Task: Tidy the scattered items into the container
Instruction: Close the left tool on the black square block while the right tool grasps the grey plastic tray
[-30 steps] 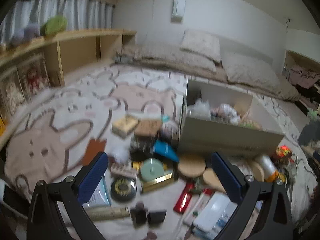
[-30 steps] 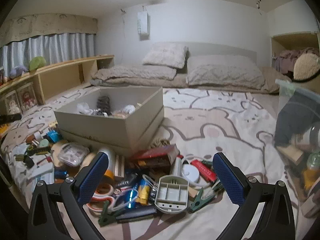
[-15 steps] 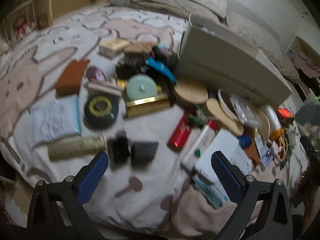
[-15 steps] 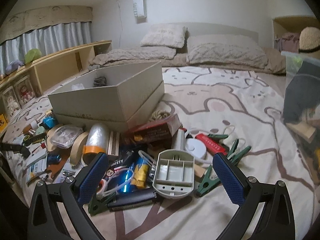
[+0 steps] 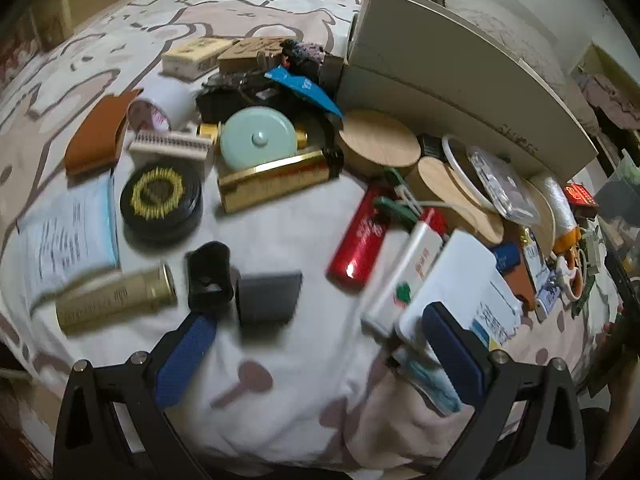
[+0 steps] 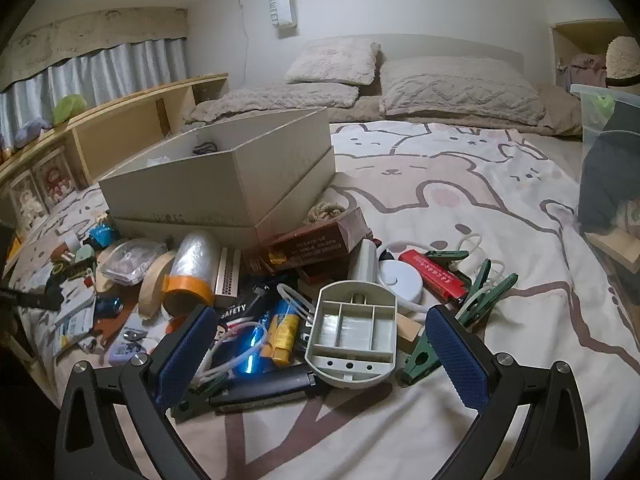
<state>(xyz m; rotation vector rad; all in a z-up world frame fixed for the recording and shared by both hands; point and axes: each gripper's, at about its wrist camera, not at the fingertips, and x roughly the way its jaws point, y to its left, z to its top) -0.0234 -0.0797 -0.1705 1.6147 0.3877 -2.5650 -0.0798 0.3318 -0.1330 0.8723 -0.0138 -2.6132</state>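
— On the bear-print bedspread [image 6: 460, 184], what's biggest?

— Beige cardboard box [image 6: 224, 184], open top, sitting mid-bed w/ a few bits already inside. In the left wrist view the same box [image 5: 452, 80] runs along the upper right, clutter right up against its wall.

— And the clutter by the right gripper?

— Right gripper [image 6: 320, 344] hangs low over the pile, fingers spread wide, holding nothing. Between its pads lies a grey plastic divider tray [image 6: 352, 340], partly on top of other stuff. Just left of it, a yellow tube [image 6: 282, 334] & a black "SAFETY" pack [image 6: 236, 312]. Behind: brown carton [image 6: 316, 240] leaning on the box, silver roll w/ orange tape [image 6: 192, 268], white round puck [image 6: 396, 280], red flat pack [image 6: 434, 274], green clothes pegs [image 6: 480, 300] off to the right.

— Left side?

— Left gripper [image 5: 316, 336] also wide open, empty, above bare sheet near the bed edge. Closest to its left pad: dark grey wallet [image 5: 266, 298] & a black clip-like piece [image 5: 208, 278], touching each other. Gold tube [image 5: 116, 300] lies further left; red can [image 5: 360, 238] & white boxes [image 5: 440, 284] near the right pad. Farther up: black round tin w/ gold sunburst [image 5: 162, 198], mint lid [image 5: 258, 138] on a gold box [image 5: 276, 180], round wooden lid [image 5: 378, 144] against the cardboard box. Frame's a bit blurred, small print unreadable.
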